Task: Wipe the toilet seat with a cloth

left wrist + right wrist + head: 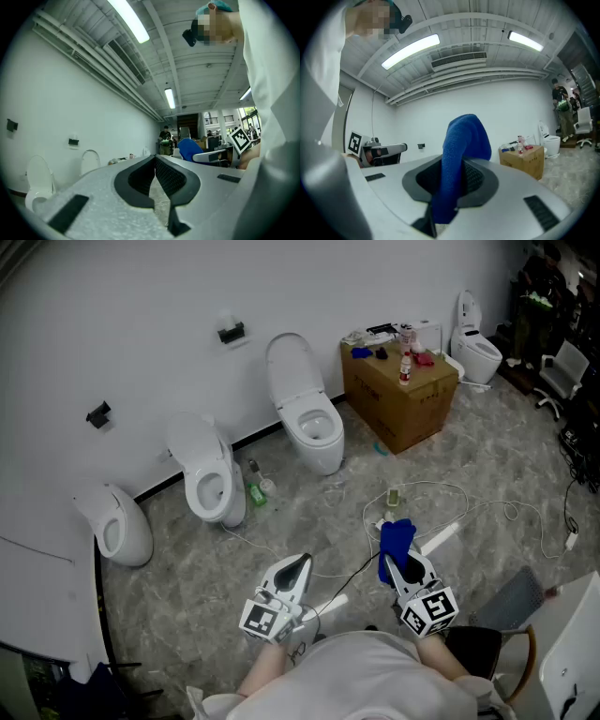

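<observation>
A blue cloth is pinched in my right gripper, which is shut on it low in the head view, right of centre. My left gripper hangs beside it to the left, its jaws closed tip to tip with nothing held. Two white toilets with raised lids stand by the far wall: one at centre, another to its left. A third toilet sits far right. Both grippers are well short of all of them, over the floor.
A white urinal-like bowl stands at the left. A cardboard box with bottles and small items sits right of the centre toilet. A green bottle stands on the floor. White cables trail across the marble floor. A chair is far right.
</observation>
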